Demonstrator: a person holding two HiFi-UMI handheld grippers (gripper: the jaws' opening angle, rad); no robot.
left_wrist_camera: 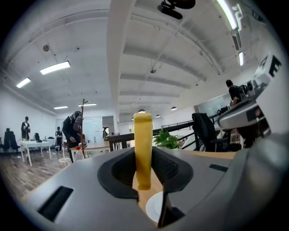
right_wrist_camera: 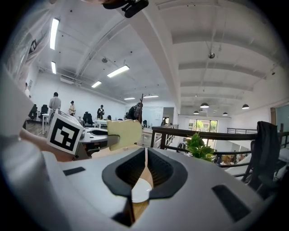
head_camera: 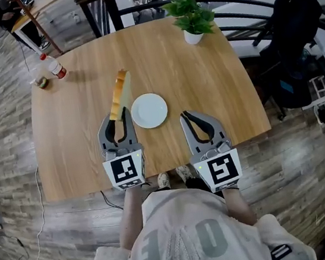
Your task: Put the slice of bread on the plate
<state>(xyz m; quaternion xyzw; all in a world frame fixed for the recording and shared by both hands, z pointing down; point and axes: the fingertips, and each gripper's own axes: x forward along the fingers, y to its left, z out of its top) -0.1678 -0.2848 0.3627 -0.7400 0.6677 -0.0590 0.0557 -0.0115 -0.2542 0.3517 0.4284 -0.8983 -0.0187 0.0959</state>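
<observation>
— What do your tongs have hold of?

— My right gripper [head_camera: 186,116] has its jaws pressed together, with nothing between them. My left gripper [head_camera: 119,114] is nearly closed, clamped on the slice of bread [head_camera: 120,93]. The slice stands on edge and sticks out past the jaw tips, away from me.

— Where is the plate?

— The white plate [head_camera: 149,111] lies on the wooden table [head_camera: 205,90], just right of my left jaws. The bread is beside the plate, not on it.

— And farther off?

— A potted plant [head_camera: 192,19] stands at the far edge, and a small bottle [head_camera: 56,68] near the far left corner.
</observation>
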